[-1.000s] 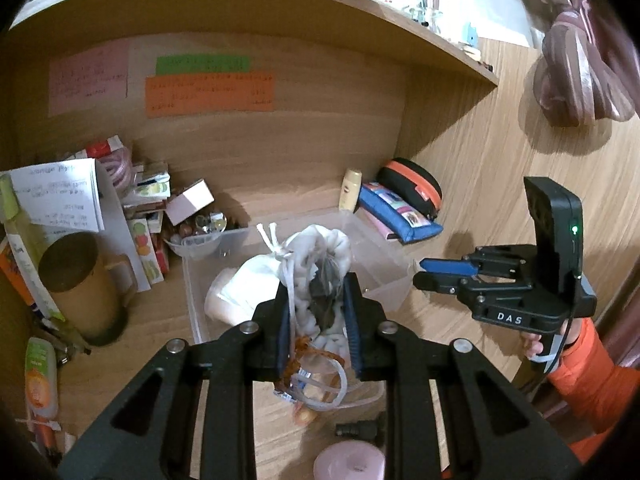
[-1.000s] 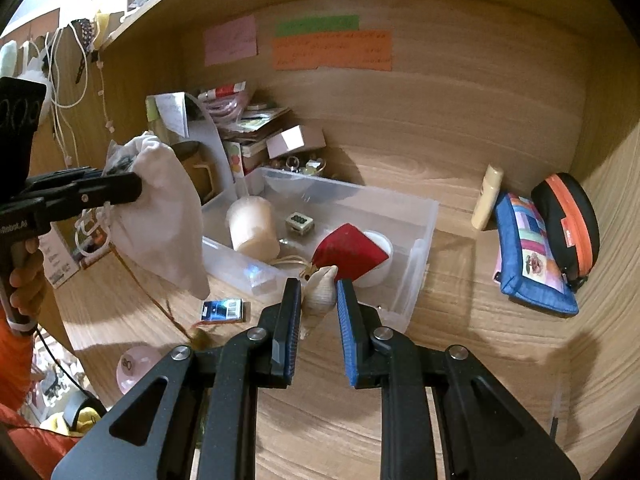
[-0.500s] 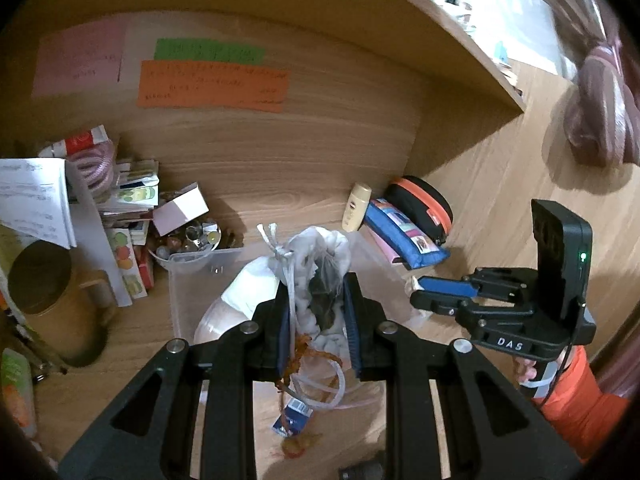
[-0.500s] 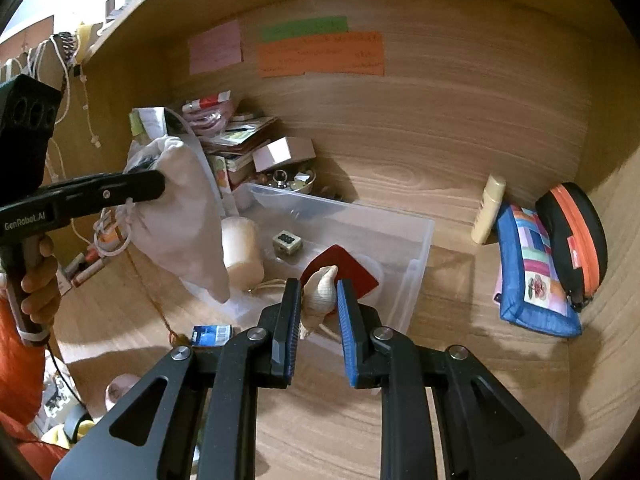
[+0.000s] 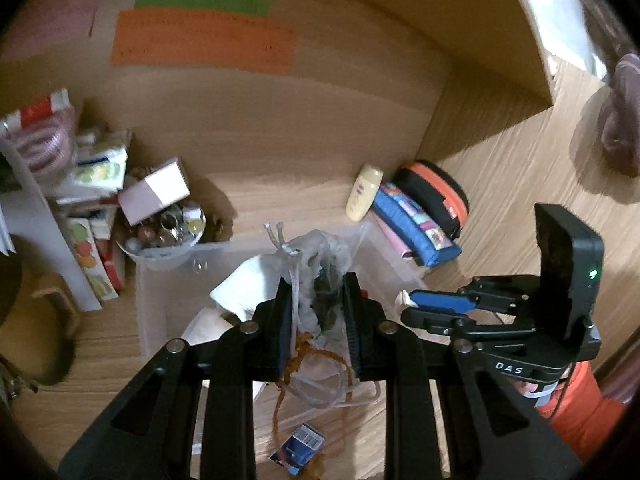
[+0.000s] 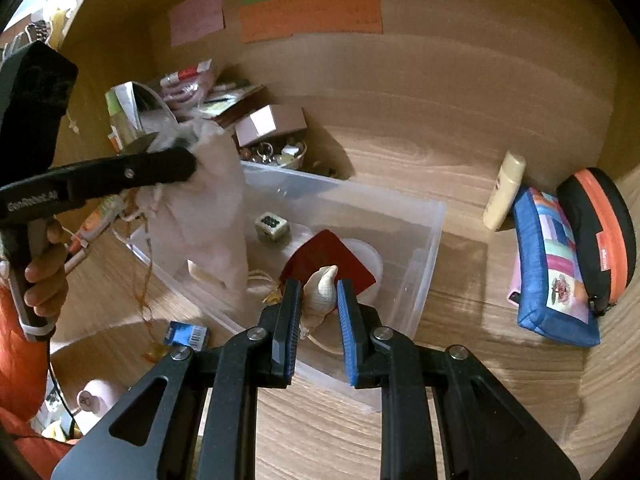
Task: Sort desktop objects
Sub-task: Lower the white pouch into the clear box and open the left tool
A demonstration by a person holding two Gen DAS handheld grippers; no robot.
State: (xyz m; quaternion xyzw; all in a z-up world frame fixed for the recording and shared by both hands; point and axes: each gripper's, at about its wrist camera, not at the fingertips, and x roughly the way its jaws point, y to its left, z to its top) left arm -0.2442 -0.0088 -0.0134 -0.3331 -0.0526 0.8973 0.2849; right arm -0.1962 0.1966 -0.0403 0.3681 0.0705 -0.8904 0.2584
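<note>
My left gripper [image 5: 316, 292] is shut on the gathered neck of a white drawstring pouch [image 5: 316, 256] and holds it over the clear plastic bin [image 5: 160, 280]. From the right wrist view the pouch [image 6: 212, 216] hangs down into the bin's left end [image 6: 432, 216]. My right gripper [image 6: 318, 292] is shut on a cream seashell [image 6: 320, 286] above the bin's near side; it also shows in the left wrist view [image 5: 404, 300]. In the bin lie a red card [image 6: 324, 252], a die [image 6: 272, 226] and a white round thing.
A small bowl of trinkets [image 6: 280, 152] and stacked boxes stand behind the bin. A cream bottle [image 6: 504, 188], a blue pouch [image 6: 556, 268] and a black-orange case [image 6: 600, 232] line the right wall. A blue card [image 6: 186, 334] lies on the desk in front.
Both grippers have moved forward and closer over the bin. The pouch now hangs lower, into the bin's left end. The shell stays held above the near side.
</note>
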